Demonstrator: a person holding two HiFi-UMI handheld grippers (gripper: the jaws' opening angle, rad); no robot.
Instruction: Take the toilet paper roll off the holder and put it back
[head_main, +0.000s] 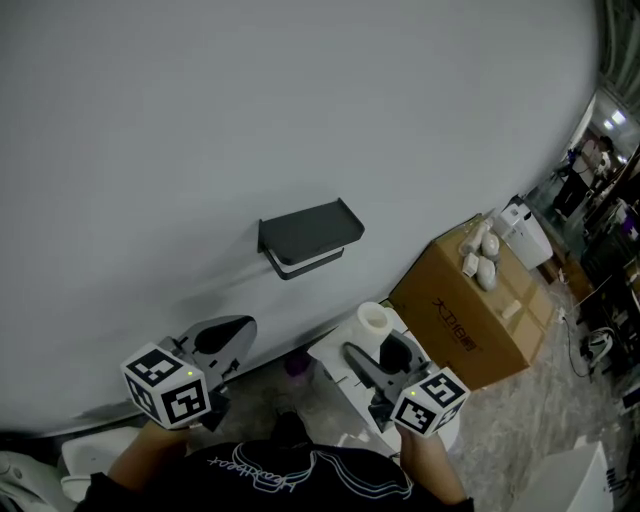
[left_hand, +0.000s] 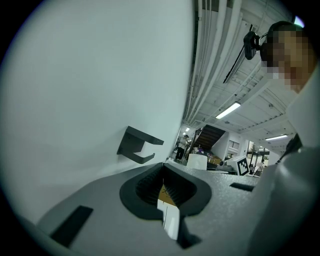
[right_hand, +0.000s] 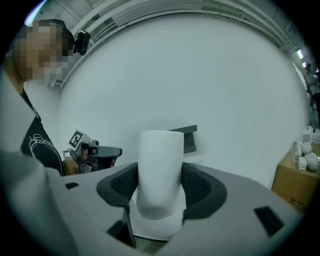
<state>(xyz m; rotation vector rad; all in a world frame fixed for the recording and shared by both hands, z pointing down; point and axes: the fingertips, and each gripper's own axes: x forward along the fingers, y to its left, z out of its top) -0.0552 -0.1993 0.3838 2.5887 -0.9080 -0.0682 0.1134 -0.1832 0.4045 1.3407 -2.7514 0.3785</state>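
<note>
The dark grey holder (head_main: 310, 238) is fixed to the white wall, and its bar is bare. The white toilet paper roll (head_main: 373, 318) stands upright between the jaws of my right gripper (head_main: 380, 352), below and right of the holder. In the right gripper view both pads press the roll (right_hand: 159, 165), with the holder (right_hand: 189, 137) behind it. Whether the roll rests on the white surface below, I cannot tell. My left gripper (head_main: 215, 345) hovers lower left of the holder, jaws together and empty. The left gripper view shows the holder (left_hand: 137, 145) and the roll (left_hand: 196, 160) ahead.
A low white stand (head_main: 335, 362) sits under the right gripper by the wall. To its right is a brown cardboard box (head_main: 470, 320) with white items on top. A small purple object (head_main: 297, 363) lies on the floor at the wall's foot.
</note>
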